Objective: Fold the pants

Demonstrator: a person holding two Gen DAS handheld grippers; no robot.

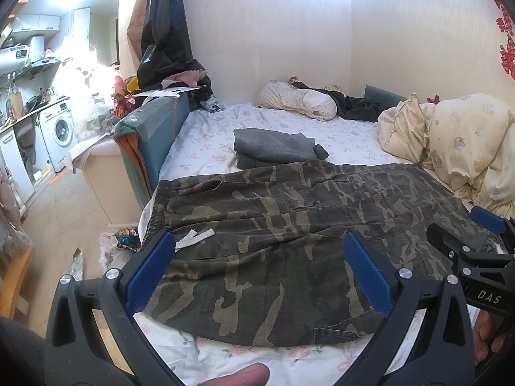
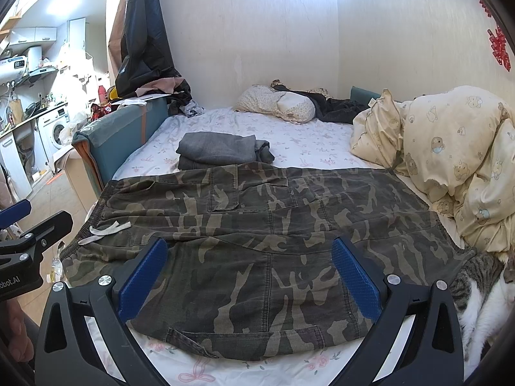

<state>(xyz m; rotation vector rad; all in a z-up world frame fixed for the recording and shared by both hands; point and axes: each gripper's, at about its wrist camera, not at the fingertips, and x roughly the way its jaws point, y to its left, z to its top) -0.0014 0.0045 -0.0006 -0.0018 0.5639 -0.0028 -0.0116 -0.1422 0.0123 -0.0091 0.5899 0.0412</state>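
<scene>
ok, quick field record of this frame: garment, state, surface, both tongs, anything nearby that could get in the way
garment: camouflage pants, drawstring at the waistband on the left
state: lying flat across the bed, seemingly already doubled leg over leg
surface: floral bedsheet
left tongs: open, above the pants, holding nothing
right tongs: open, above the pants, holding nothing
nearby: folded grey garment just behind the pants; cream duvet to the right; cat lying by the pants' right end

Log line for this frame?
stage: pre-grasp | camo pants flat on bed | left tool open | right tool open | both empty
</scene>
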